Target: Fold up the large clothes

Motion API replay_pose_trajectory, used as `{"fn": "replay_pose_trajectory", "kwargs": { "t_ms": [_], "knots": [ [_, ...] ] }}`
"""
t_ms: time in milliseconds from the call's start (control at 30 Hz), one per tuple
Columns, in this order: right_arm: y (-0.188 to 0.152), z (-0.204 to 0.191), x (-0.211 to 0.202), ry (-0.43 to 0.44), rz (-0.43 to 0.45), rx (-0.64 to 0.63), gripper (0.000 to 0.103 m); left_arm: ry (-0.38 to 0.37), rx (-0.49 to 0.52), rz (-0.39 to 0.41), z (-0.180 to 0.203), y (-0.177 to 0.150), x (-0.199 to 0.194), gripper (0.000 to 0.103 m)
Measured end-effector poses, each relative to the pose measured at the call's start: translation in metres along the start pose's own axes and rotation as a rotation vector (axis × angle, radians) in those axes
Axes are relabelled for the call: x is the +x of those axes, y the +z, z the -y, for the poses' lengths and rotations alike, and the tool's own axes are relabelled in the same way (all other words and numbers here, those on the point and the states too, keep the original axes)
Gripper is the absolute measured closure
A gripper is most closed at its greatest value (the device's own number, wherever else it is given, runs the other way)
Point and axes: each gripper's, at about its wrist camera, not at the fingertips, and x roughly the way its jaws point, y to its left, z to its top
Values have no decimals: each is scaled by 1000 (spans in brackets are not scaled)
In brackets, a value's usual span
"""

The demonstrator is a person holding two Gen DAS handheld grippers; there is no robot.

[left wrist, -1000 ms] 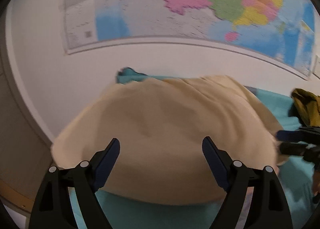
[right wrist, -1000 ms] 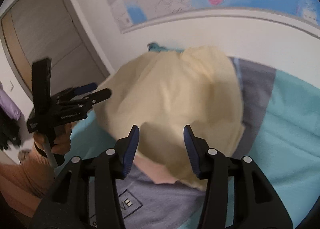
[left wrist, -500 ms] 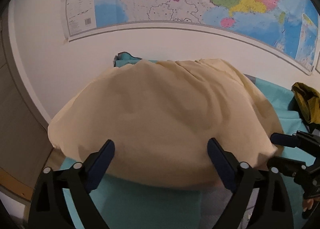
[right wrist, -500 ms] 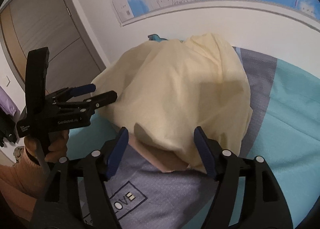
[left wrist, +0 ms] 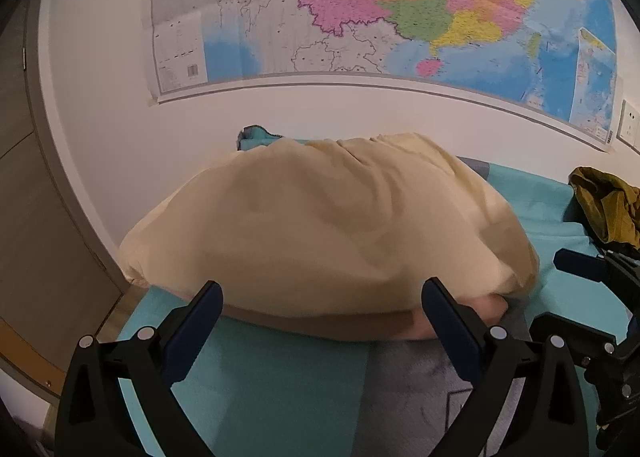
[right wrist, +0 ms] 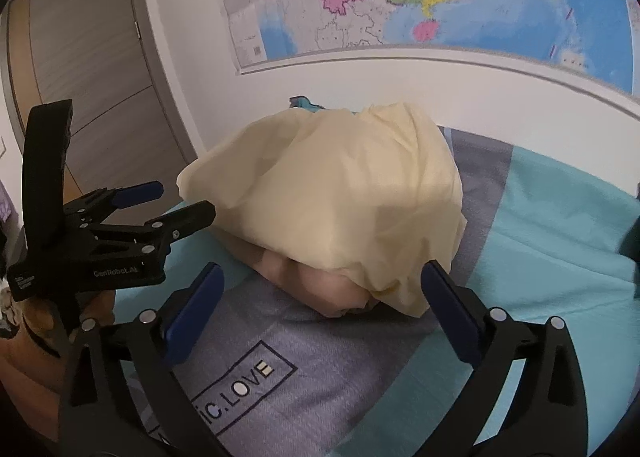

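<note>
A large pale yellow garment [left wrist: 328, 225] lies folded over in a puffed mound on the bed, with a pinkish layer [right wrist: 320, 289] showing under its near edge. It also shows in the right wrist view [right wrist: 340, 193]. My left gripper [left wrist: 320, 321] is open and empty, just short of the garment's near edge; it also appears in the right wrist view [right wrist: 168, 205]. My right gripper [right wrist: 320, 305] is open and empty, in front of the garment's near corner; it also appears at the right of the left wrist view [left wrist: 576, 297].
The bed has a teal cover [right wrist: 560, 217] with a grey panel printed "LOVE" [right wrist: 256, 373]. An olive garment [left wrist: 604, 205] lies crumpled at the right. A white wall with a map [left wrist: 360, 17] is behind the bed. A wooden door [right wrist: 80, 77] stands at the left.
Both grippers have drawn back from the yellow garment and risen. The right gripper's jaws have opened wider. The garment has settled lower on the bed.
</note>
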Motion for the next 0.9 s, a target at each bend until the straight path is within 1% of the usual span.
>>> {"fn": "replay_pose_trajectory", "kwargs": {
  "t_ms": [167, 233, 300, 433, 500, 733, 900],
  "knots": [
    [-5, -5, -10, -6, 19, 0, 6, -9, -38, -15, 1, -10, -6, 7],
    [-8, -9, -12, -18, 19, -9, 6, 7, -45, -18, 1, -13, -9, 7],
    [-10, -13, -15, -18, 19, -17, 6, 32, -41, -6, 3, -16, -15, 7],
    [-15, -19, -21, -18, 25, -22, 6, 38, -44, -8, 6, -20, -21, 7],
    [-17, -20, -24, -21, 24, -26, 6, 56, -41, 0, 8, -23, -25, 7],
    [-23, -22, -34, -40, 38, -27, 6, 66, -44, 11, 11, -30, -36, 7],
    [-29, -25, -39, -36, 38, -24, 6, 78, -36, 13, 16, -34, -42, 7]
  ]
}}
